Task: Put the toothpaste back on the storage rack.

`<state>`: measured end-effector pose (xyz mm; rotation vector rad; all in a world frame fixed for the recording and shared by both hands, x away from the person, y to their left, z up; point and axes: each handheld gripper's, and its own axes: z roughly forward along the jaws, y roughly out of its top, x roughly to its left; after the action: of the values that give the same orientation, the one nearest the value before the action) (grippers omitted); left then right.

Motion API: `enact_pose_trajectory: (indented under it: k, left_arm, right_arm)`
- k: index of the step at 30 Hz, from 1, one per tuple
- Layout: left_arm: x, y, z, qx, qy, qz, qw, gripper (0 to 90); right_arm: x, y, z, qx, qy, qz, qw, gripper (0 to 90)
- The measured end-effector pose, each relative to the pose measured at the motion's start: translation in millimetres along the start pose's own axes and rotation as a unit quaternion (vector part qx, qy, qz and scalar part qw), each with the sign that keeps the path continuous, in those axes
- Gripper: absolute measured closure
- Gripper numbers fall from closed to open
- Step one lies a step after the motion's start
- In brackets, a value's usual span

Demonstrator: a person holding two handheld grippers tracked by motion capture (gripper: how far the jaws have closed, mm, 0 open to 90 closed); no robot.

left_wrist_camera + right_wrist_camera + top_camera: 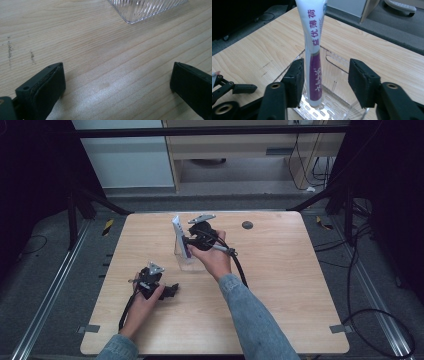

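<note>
A white and purple toothpaste tube point(314, 62) stood upright inside a clear plastic bin point(337, 100) on the wooden table point(280, 285), its lower end on the bin's perforated floor. The right gripper point(325, 80) hung over the bin with its jaws half apart: the tube stood between them, close against one pad, well clear of the other, so nothing was clamped. The left gripper point(117, 82) rested low on the table on the person's side of the bin, a little off to the left of it, jaws spread wide over bare wood with nothing between them. A small dark disc point(247, 225) lay beyond the bin, to its right.
</note>
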<state>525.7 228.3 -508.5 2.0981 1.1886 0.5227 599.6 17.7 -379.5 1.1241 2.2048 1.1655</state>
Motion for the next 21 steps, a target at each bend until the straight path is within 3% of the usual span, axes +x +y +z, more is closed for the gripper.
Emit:
enact_pose_trajectory:
  k: [21]
  left_arm:
    - [-0.1,0.1,0.2,0.0,0.0,0.0,1.0,0.0]
  right_arm:
    - [-18.5,-10.3,-17.5,0.01,-0.004,-0.011,0.9999,25.8]
